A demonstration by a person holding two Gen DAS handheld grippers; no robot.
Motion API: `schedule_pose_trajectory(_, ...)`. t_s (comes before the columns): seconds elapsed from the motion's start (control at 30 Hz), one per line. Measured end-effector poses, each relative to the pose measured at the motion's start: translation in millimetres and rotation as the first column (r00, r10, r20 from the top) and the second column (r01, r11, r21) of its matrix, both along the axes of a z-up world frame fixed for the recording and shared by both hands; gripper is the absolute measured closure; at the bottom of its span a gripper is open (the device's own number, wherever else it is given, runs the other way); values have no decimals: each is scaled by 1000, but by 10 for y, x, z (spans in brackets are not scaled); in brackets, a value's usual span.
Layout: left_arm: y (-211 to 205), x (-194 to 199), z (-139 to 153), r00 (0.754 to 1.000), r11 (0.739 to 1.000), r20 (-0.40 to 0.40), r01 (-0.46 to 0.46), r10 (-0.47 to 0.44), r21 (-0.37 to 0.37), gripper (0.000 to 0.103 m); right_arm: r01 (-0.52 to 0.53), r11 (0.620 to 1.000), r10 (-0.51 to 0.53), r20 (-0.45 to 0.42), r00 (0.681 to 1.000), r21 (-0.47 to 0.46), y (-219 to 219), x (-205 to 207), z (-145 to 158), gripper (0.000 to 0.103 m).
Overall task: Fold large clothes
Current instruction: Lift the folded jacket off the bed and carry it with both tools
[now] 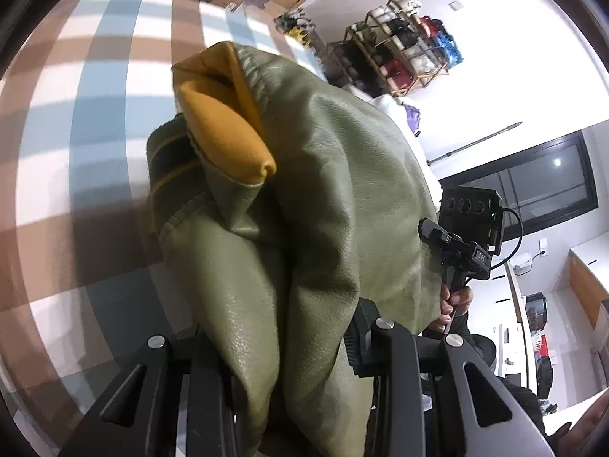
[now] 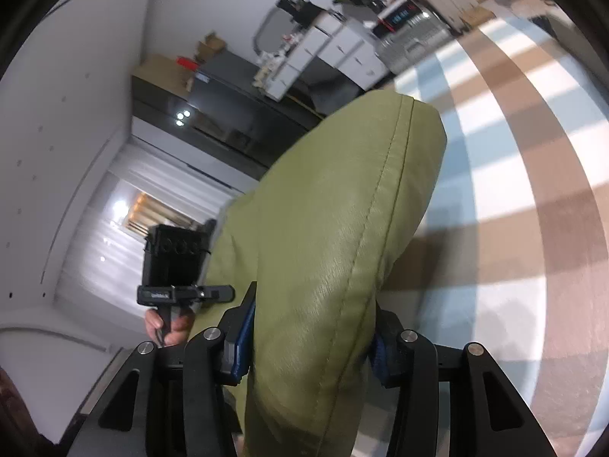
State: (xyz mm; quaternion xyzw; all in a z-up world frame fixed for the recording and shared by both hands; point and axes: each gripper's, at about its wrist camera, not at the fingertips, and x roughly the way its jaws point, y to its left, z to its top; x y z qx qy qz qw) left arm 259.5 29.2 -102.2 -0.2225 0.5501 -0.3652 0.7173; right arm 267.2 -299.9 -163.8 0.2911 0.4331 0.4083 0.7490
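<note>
Holding an olive-green leather-look jacket (image 1: 323, 198) with mustard-yellow lining above a brown, blue and white checked surface (image 1: 76, 133), both grippers clamp bunched folds: left gripper (image 1: 289, 373) pinches a narrow fold, right gripper (image 2: 308, 350) grips a thicker seamed wad between blue pads (image 2: 239, 346).

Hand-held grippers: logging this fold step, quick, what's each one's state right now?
Left hand-held gripper: closed on the olive green jacket.
Right hand-held gripper: closed on the same jacket.
</note>
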Motion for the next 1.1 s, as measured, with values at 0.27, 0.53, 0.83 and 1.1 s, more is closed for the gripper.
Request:
schedule_pose_trajectory(0.27, 283, -109, 306, 995, 999, 92, -33, 35, -19, 76, 5, 997, -11, 86, 996, 71, 276, 139, 517, 55)
schedule_pose_trajectory(0.53, 740, -277, 760, 972, 994, 212, -107, 101, 21, 75, -71, 994, 54, 194, 980, 83, 864, 328, 1146, 55)
schedule_pose_trajectory(0.83, 1618, -492, 1223, 922, 964, 314, -258, 227, 61, 75, -205, 976, 170, 322, 931, 77, 2021, 540, 1818, 55)
schedule_pose_trajectory(1.1, 2726, -687, 1595, 851, 879, 345, -460, 396, 128, 75, -346, 915, 254, 373, 893, 206, 3450, 695, 1904, 53)
